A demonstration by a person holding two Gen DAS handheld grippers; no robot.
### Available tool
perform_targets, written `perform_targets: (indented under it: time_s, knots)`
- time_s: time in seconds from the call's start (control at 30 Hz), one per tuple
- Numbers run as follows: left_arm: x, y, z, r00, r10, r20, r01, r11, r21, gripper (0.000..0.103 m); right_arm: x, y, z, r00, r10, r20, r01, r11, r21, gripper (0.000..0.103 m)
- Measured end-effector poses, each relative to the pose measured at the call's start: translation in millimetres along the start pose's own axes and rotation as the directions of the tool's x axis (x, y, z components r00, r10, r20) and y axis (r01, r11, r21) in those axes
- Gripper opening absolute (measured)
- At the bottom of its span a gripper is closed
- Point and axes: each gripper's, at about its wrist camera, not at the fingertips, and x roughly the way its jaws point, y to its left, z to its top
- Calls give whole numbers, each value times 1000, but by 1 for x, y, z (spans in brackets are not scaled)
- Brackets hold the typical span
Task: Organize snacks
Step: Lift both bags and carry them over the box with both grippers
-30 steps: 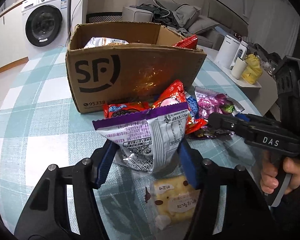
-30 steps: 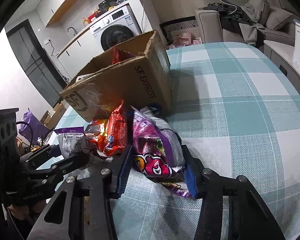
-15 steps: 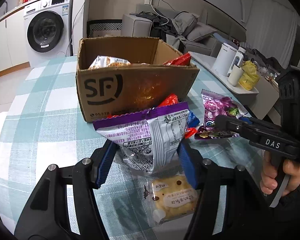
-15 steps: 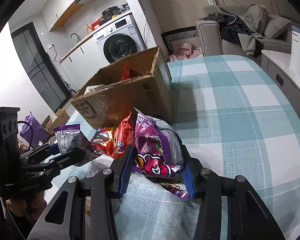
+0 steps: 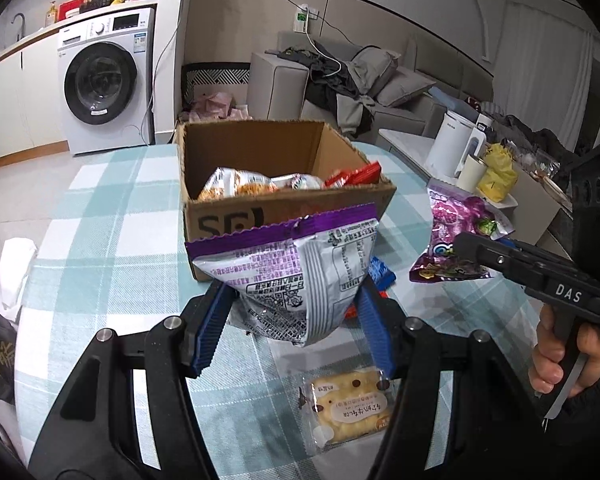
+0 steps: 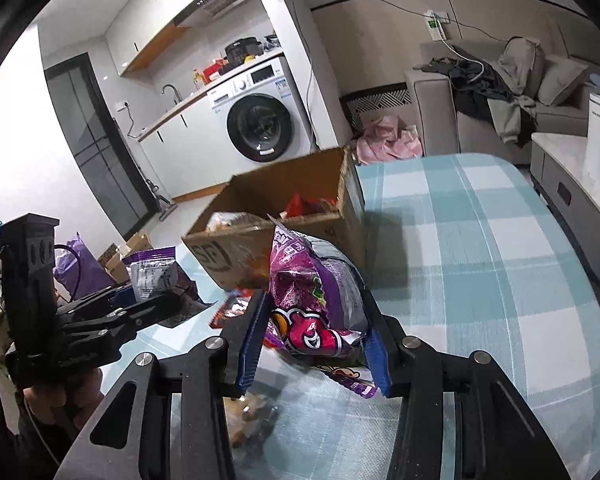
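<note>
My left gripper (image 5: 296, 316) is shut on a silver snack bag with a purple top edge (image 5: 292, 264), held above the table in front of an open SF cardboard box (image 5: 284, 160). My right gripper (image 6: 316, 332) is shut on a purple and pink candy bag (image 6: 316, 292), also lifted, near the box (image 6: 284, 216). The right gripper and its bag (image 5: 456, 232) show in the left wrist view; the left gripper and its bag (image 6: 152, 276) show in the right wrist view. Several snack packs lie inside the box.
A wrapped yellow cake (image 5: 352, 404) lies on the teal checked tablecloth (image 5: 112, 240) below my left gripper. Red and blue packs (image 5: 380, 276) lie by the box front. A white kettle (image 5: 456, 148) and a washing machine (image 5: 100, 84) stand beyond the table.
Both grippers have risen with their bags, so the box's inside now shows from above. The snacks left on the table have dropped lower in view.
</note>
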Motion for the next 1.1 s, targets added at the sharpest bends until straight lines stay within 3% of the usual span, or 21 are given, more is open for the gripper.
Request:
perform_targets:
  time_s: [0.33, 1.1]
  knots:
    - [-22, 7, 24, 999, 19, 41, -20, 1000, 13, 59, -9, 12, 18, 999, 26, 32, -26, 1000, -12, 45]
    - [-21, 13, 70, 994, 49, 99, -52, 998, 27, 59, 5, 37, 74, 996, 47, 71, -42, 996, -80, 45]
